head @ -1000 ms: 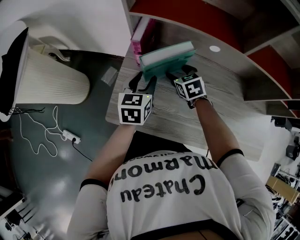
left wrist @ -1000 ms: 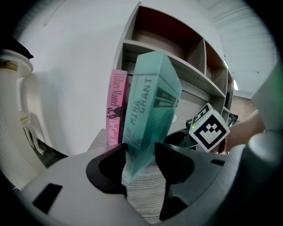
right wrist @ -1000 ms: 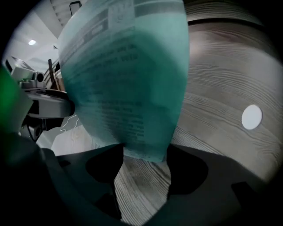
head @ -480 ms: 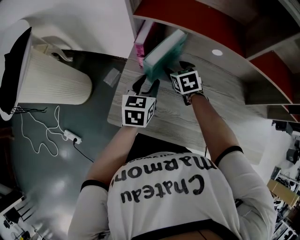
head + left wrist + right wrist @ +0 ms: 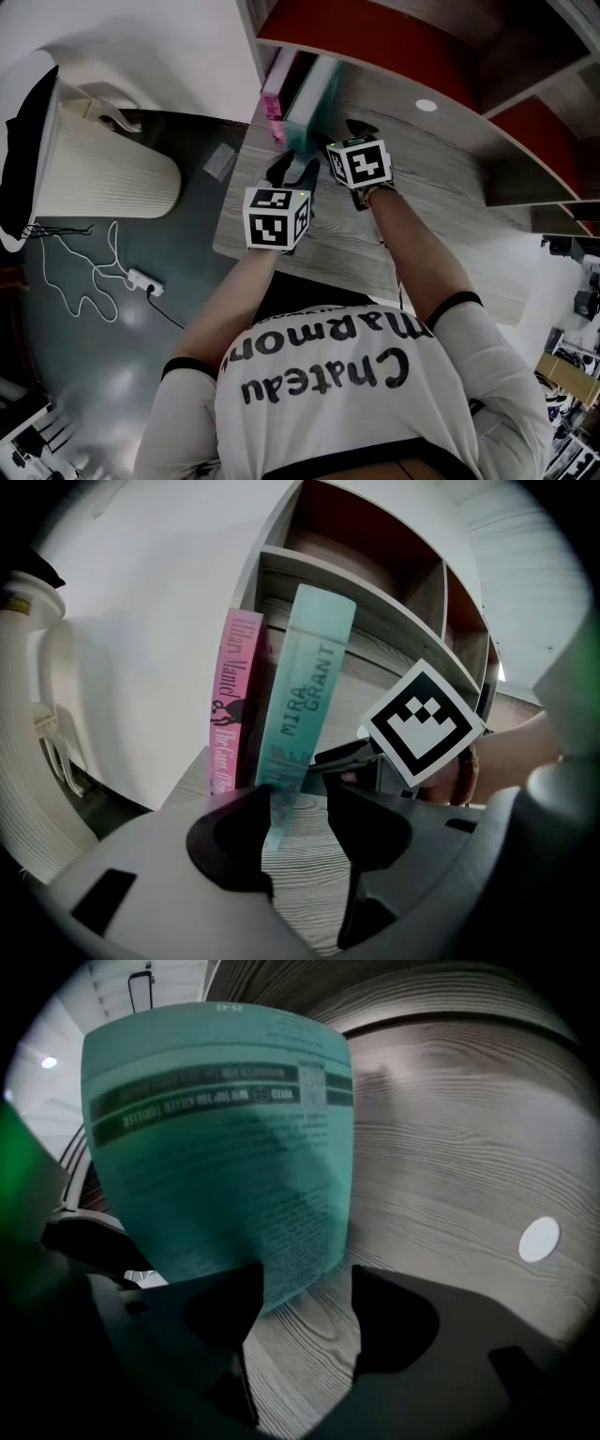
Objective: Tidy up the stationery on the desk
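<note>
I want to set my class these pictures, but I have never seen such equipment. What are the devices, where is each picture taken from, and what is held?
There is no robot: a person holds a claw in each hand. The head view looks down from the person's head onto the wooden desk. The other two views come from cameras riding on the left claw and the right claw. A teal book stands on end beside a pink book. Both claws are open at the teal book's foot; they seem to steady it, not pinch it.
</note>
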Tool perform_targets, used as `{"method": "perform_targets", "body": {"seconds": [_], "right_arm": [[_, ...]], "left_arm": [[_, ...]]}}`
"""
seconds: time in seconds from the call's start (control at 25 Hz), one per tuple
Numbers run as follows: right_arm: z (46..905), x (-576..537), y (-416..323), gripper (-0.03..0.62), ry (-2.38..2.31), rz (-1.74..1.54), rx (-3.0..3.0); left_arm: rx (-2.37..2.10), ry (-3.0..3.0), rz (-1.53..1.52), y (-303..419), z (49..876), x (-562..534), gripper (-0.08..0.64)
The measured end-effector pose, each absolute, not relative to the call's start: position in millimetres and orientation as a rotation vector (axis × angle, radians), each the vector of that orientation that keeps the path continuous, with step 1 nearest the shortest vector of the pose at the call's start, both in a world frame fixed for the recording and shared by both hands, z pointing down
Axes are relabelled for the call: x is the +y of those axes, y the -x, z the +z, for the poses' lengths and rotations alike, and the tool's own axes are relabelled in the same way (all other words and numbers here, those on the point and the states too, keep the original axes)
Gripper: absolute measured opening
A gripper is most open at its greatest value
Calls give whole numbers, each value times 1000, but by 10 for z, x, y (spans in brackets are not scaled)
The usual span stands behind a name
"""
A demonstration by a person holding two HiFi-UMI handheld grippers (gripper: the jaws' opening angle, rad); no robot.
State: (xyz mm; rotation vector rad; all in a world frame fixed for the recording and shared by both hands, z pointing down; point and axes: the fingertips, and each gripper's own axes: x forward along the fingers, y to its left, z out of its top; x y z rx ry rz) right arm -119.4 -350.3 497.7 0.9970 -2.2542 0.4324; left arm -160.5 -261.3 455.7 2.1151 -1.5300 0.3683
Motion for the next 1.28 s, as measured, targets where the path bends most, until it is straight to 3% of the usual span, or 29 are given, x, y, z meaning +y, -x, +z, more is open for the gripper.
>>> {"method": "perform_targets", "body": {"seconds": [1.28], "right_arm": [[5035, -3834, 1155, 301, -1069, 517, -2170]], "left_arm": [[-1499, -2108, 355, 1545, 4553, -2927, 175]]}}
